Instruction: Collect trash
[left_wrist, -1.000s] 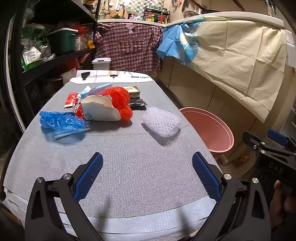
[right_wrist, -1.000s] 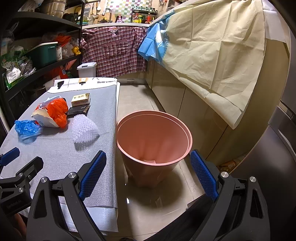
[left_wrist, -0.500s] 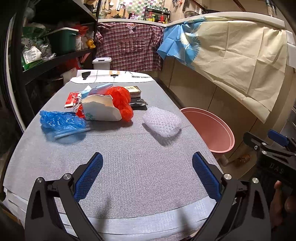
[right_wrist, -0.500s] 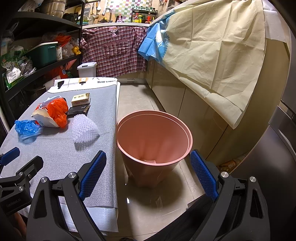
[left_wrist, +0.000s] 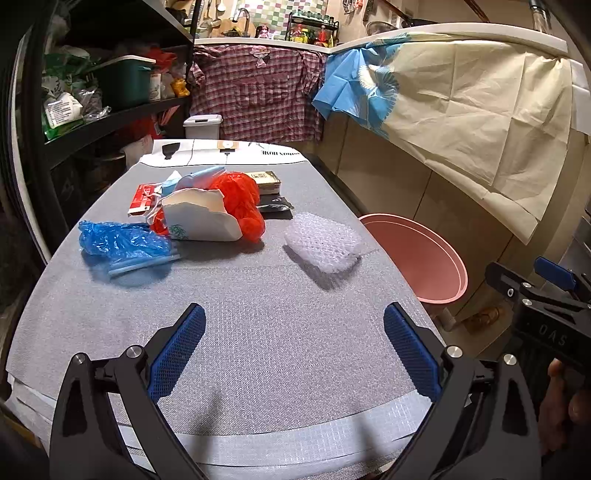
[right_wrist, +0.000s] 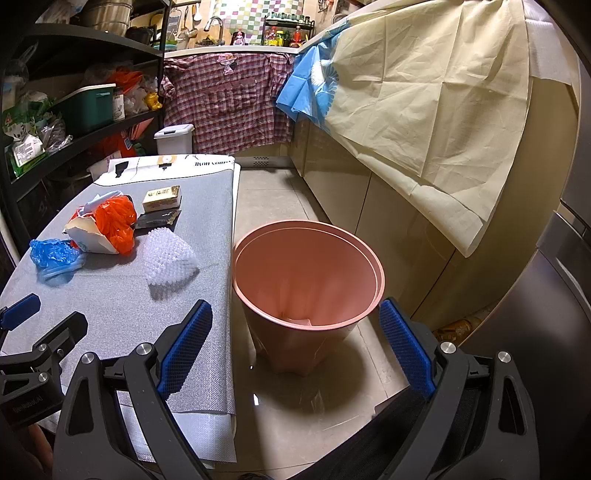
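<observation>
Hovering pre-pick, both grippers (left_wrist: 293, 349) (right_wrist: 295, 345) agape & empty; next: L reaches far to foam net (left_wrist: 323, 242), then bin (right_wrist: 306, 275).

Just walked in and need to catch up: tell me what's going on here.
A person holds a two-finger gripper in each hand, clearing trash from a grey-covered table. Both the left gripper and the right gripper are open and empty. A crumpled blue plastic bag, an orange plastic bag, a torn white paper cup and a piece of white bubble wrap lie on the table. The pink plastic bin stands on the floor beside it.
</observation>
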